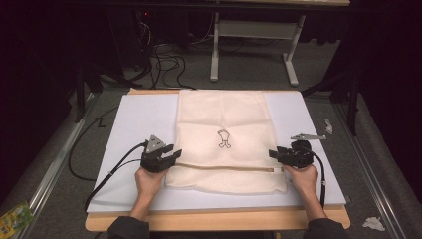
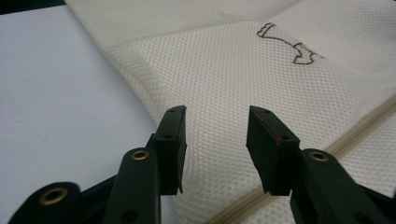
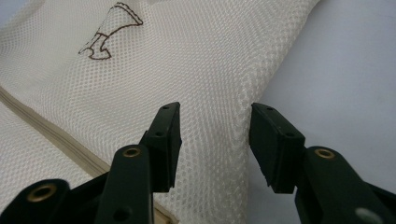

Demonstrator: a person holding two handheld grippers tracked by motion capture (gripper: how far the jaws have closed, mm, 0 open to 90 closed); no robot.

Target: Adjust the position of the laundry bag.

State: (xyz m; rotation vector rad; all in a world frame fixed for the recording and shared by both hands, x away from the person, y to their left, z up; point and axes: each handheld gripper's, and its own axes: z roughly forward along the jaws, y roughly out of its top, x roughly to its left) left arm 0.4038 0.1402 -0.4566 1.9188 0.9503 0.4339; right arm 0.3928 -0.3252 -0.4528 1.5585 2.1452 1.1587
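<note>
A cream mesh bag (image 1: pixel 224 114) lies flat on a white board (image 1: pixel 139 119), with a small brown stitched figure (image 1: pixel 223 139) at its middle and a zip (image 1: pixel 224 168) running across near its front end. My left gripper (image 1: pixel 175 154) sits at the bag's left edge, just above the zip. Its jaws stand open over the mesh (image 2: pixel 233 70), with nothing pinched in my left gripper (image 2: pixel 215 140). My right gripper (image 1: pixel 272 154) is at the bag's right edge. In the right gripper view, my right gripper (image 3: pixel 212 140) is open and straddles the bag's side seam (image 3: pixel 243 93) without pressing it.
The board rests on a wooden table (image 1: pixel 214 219). Black cables (image 1: pixel 164 62) and a white stand (image 1: pixel 215 50) are on the floor beyond. A green packet (image 1: pixel 15 219) lies at the lower left and crumpled paper (image 1: pixel 373 223) at the lower right.
</note>
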